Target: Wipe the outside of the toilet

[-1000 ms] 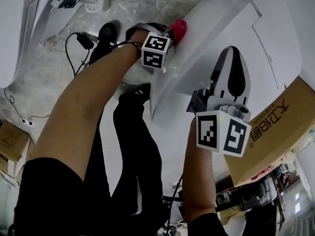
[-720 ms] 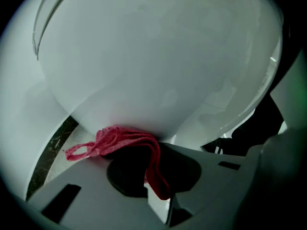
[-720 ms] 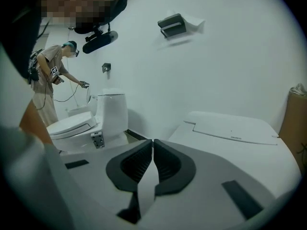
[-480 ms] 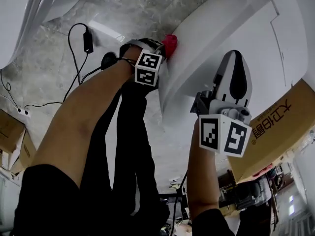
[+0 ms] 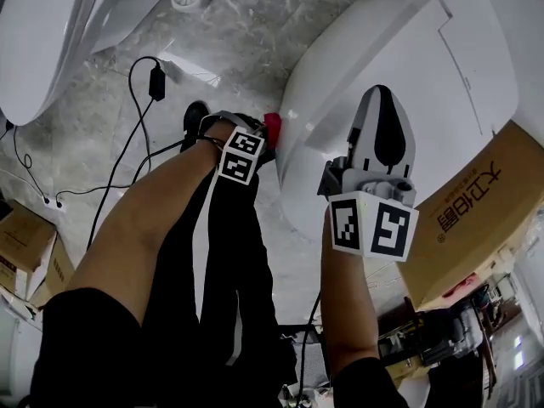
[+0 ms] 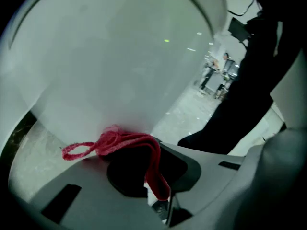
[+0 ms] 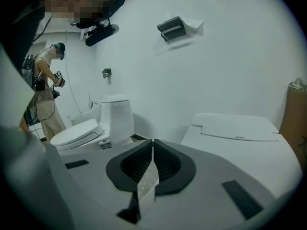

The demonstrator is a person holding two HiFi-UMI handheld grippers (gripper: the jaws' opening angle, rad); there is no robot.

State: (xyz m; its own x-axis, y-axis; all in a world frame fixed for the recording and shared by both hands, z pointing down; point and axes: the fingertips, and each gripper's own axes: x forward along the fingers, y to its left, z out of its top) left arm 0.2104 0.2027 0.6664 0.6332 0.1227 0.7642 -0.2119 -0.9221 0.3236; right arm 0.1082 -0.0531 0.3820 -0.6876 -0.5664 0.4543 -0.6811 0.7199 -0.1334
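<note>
The white toilet fills the upper right of the head view, lid down. My left gripper is shut on a red cloth and presses it against the front curve of the bowl, low on its side. In the left gripper view the red cloth bunches between the jaws against the white bowl wall. My right gripper hovers over the toilet's lid with its jaws shut on nothing; the right gripper view shows the toilet's lid ahead.
A cardboard box stands right of the toilet. Black cables and a plug lie on the marble floor. Another toilet is at upper left, also seen as a second toilet. A person stands far left.
My left gripper with the red cloth has slid down the bowl's front, from near the rim to its lower side. The right gripper has stayed over the lid.
</note>
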